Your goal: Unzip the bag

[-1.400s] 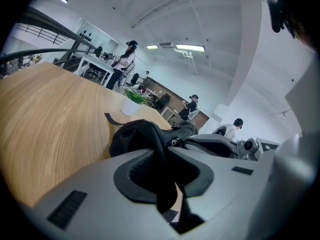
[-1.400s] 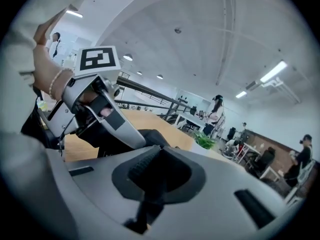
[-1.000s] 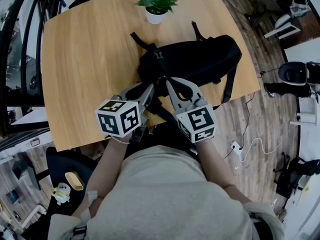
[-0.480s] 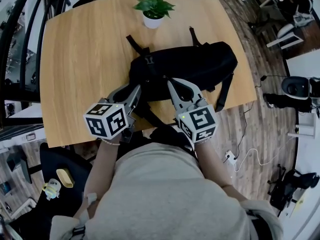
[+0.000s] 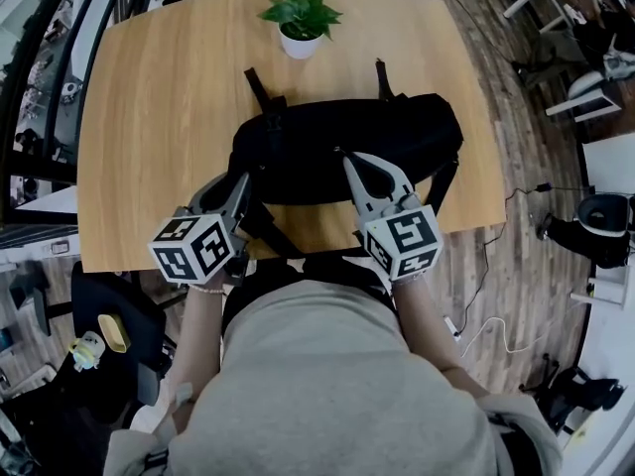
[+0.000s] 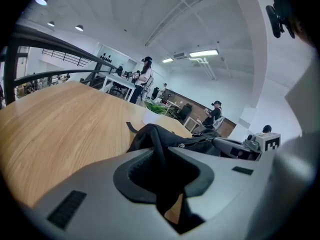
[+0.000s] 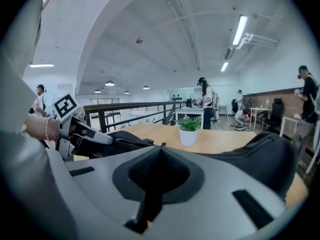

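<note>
A black backpack (image 5: 377, 137) lies across the wooden table (image 5: 149, 117), with its long side toward me. My left gripper (image 5: 241, 178) is at the bag's left end, shut on a fold of black fabric or strap (image 6: 159, 139) that runs down between its pads. My right gripper (image 5: 342, 154) sits on the bag's near edge toward the middle. Its jaws are shut on a small black tab (image 7: 162, 145), apparently the zipper pull. The right gripper view shows the bag's bulk (image 7: 260, 159) at right and the left gripper (image 7: 85, 136) at left.
A potted green plant (image 5: 301, 23) in a white pot stands at the table's far edge behind the bag. Black straps (image 5: 444, 181) hang off the bag toward the near right edge. A dark railing (image 5: 40, 87) runs along the left, and wood floor lies to the right.
My left gripper has moved left and toward me, drawing the bag's left end with it. The right gripper has stayed shut at nearly the same place on the bag.
</note>
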A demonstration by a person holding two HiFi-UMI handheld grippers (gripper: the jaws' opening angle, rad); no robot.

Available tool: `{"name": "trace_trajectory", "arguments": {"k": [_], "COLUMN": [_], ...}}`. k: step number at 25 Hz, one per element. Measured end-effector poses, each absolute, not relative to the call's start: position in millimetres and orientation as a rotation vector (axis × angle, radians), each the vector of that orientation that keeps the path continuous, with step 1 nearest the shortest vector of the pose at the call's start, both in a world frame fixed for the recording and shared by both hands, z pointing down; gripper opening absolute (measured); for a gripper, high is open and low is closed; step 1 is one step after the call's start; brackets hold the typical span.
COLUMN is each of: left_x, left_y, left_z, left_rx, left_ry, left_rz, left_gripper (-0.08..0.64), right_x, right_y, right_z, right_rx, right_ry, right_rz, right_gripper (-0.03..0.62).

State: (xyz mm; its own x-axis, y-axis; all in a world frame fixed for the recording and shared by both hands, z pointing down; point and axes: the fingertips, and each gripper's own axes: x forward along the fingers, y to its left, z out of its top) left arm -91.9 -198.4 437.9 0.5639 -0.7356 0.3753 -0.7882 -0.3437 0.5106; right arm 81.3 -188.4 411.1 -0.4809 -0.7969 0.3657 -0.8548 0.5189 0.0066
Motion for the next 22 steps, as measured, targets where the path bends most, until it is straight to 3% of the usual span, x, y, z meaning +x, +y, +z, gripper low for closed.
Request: {"name": "trace_trajectory", "arguments": {"k": [11,22], "left_x": [-94.3,-89.4], "left_y": [-200.6,-187.0], "left_z": [436.0,432.1], "left_rx": [2.055,2.030], "left_ry": [-1.405,-1.647], "left_rz": [0.055,0.179], "left_gripper": [0.080,0.088], "right_x": [123.5,150.7], "right_y": [-195.2,-197.4], "right_z": [402.7,400.9], "right_rx": [1.322,1.265], "right_ry": [-2.592,-2.616], "right_rz": [0.475,0.448], "right_gripper": [0.009,0.009]}}
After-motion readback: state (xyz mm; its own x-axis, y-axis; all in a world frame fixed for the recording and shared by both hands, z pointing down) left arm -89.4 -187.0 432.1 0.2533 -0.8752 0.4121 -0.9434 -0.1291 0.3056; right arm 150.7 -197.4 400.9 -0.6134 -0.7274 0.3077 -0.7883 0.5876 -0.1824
